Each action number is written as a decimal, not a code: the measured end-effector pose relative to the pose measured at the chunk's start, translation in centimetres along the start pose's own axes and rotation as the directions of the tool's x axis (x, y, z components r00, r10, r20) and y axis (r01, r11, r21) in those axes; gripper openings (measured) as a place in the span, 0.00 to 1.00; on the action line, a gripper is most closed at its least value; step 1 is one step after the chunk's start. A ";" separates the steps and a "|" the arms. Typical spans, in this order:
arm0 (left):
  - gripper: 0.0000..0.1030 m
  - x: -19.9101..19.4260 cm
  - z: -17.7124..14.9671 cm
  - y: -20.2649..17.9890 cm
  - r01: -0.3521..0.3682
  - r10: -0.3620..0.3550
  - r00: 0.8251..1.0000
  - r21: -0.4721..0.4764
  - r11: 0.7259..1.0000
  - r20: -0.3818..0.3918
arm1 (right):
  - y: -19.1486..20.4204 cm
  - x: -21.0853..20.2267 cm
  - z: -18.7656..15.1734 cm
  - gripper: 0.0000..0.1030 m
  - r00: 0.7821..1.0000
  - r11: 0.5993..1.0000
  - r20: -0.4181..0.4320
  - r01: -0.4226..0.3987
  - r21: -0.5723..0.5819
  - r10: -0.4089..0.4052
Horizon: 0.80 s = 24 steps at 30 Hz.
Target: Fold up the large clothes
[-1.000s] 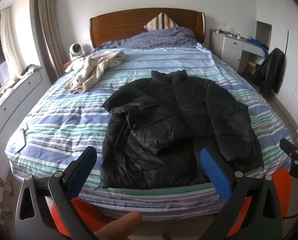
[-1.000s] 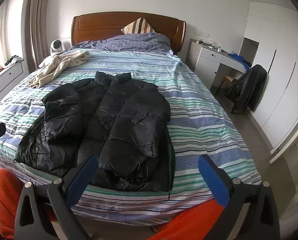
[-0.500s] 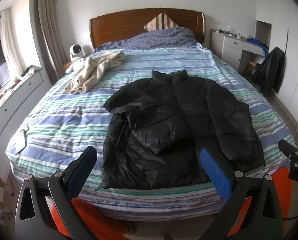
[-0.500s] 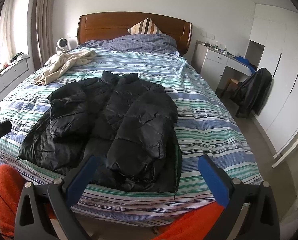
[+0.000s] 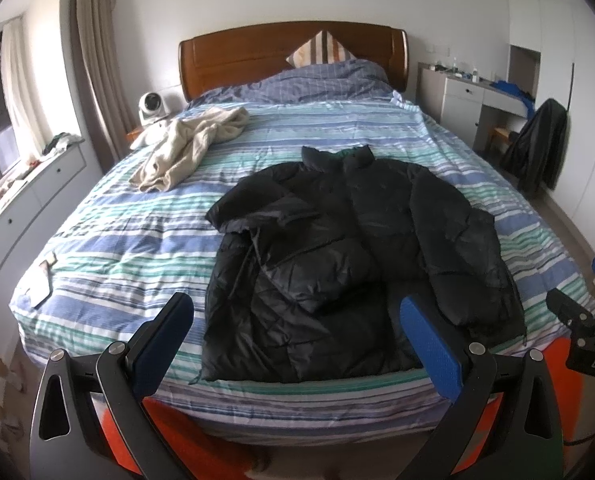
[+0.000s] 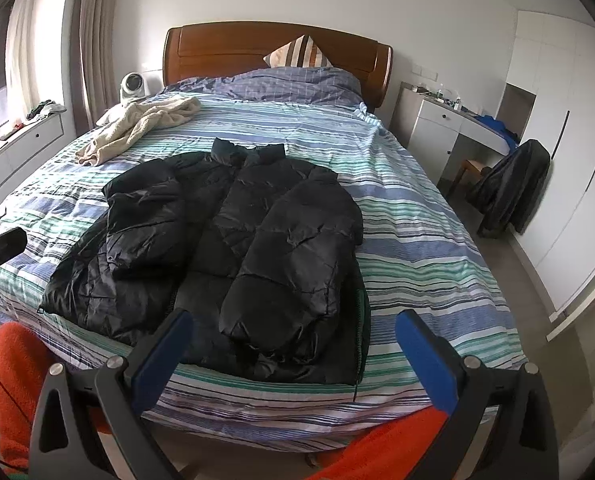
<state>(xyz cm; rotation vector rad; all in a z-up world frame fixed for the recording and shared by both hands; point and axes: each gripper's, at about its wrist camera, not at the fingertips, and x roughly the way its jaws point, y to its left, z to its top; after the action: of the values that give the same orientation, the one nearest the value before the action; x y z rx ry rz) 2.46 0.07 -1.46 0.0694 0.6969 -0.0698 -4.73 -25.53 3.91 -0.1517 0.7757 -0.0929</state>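
Note:
A black puffer jacket (image 5: pixel 349 252) lies flat on the striped bed (image 5: pixel 137 240), collar toward the headboard, both sleeves folded in over its front. It also shows in the right wrist view (image 6: pixel 225 248). My left gripper (image 5: pixel 297 320) is open and empty, held back from the foot of the bed in front of the jacket's hem. My right gripper (image 6: pixel 293 332) is open and empty, also off the foot of the bed, facing the jacket's right sleeve and hem. Neither touches the jacket.
A cream garment (image 5: pixel 189 148) lies crumpled at the bed's far left. A striped pillow (image 5: pixel 321 50) leans on the wooden headboard (image 5: pixel 257 52). A white desk (image 6: pixel 453 120) and a chair with a dark coat (image 6: pixel 509 188) stand to the right. A white fan (image 5: pixel 151 106) stands left.
Both grippers have drawn back slightly and shifted; the right view has swung right a little. The fingertip seen under the left gripper is gone. The jacket has not moved.

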 end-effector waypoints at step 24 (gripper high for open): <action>1.00 -0.8 -0.8 0.6 -0.003 0.003 1.000 -0.015 1.000 0.009 | -0.5 0.2 -1.4 1.00 0.985 0.984 0.022 -0.173 -0.044 0.174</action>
<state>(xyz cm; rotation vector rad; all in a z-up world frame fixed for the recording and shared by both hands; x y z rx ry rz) 1.42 0.78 -1.54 0.0554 0.6880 -0.0619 -5.57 -26.14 2.88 -0.1242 0.7624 0.0901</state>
